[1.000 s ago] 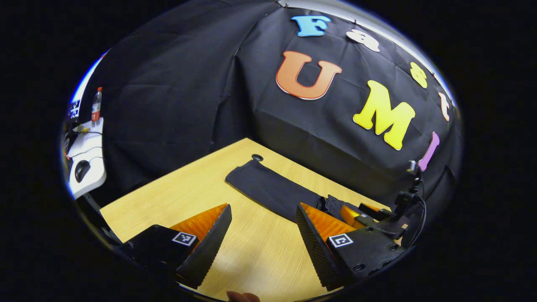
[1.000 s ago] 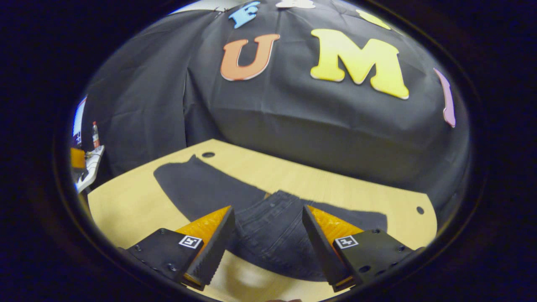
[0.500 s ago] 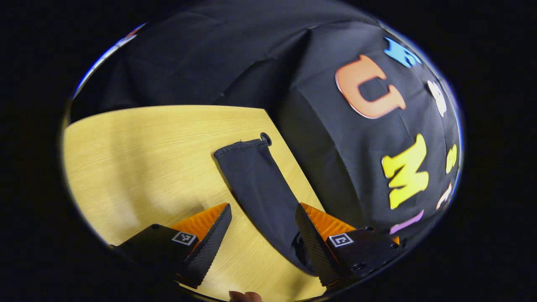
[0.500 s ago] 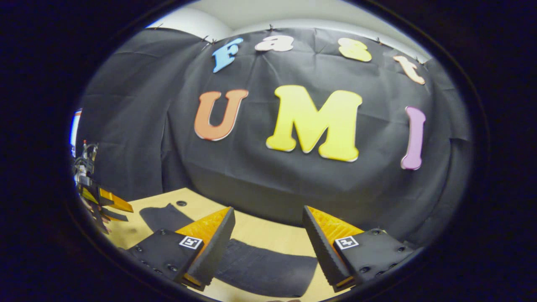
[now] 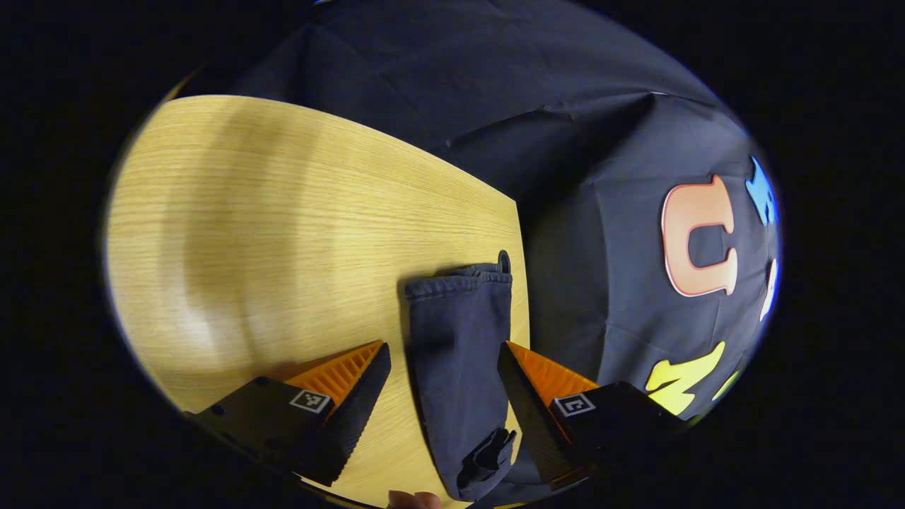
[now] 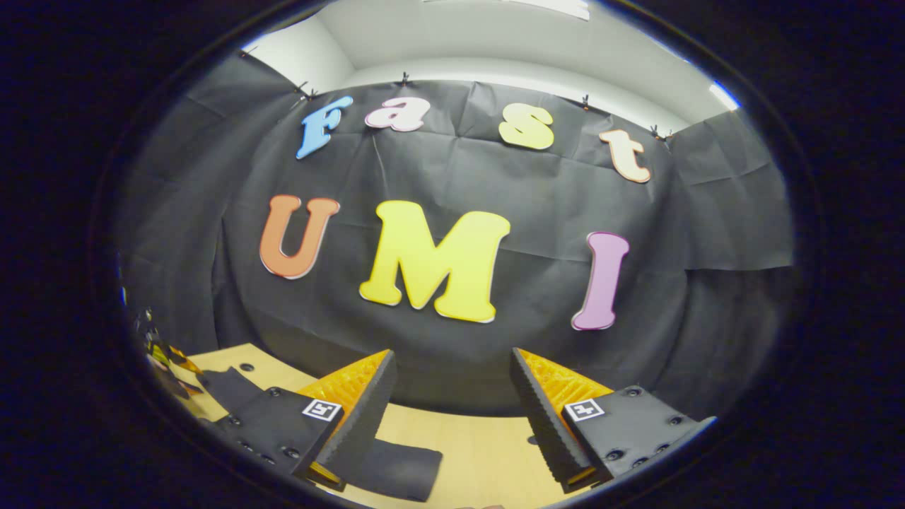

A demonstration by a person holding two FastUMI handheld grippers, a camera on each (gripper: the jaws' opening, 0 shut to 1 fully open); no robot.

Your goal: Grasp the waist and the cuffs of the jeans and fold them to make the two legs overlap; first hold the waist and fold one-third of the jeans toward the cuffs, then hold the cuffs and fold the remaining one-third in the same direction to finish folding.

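Our left tongs (image 5: 444, 378) gape wide above the jeans (image 5: 459, 367), which lie flat along the desk (image 5: 283, 233) edge; our right tongs (image 6: 452, 406) hang open, holding nothing.

One pair of jeans (image 5: 459, 353) is counted, lying at 6 o'clock in the left gripper view, with two cuffs (image 5: 459, 279) stacked at its far end. One wooden table (image 5: 283, 233) is counted. Two grommet holes are seen in the tabletop in the right gripper view, one (image 6: 246, 367) at 8 o'clock. Two grippers are counted: the left gripper (image 5: 442, 396) and the right gripper (image 6: 452, 410), two fingers on each.
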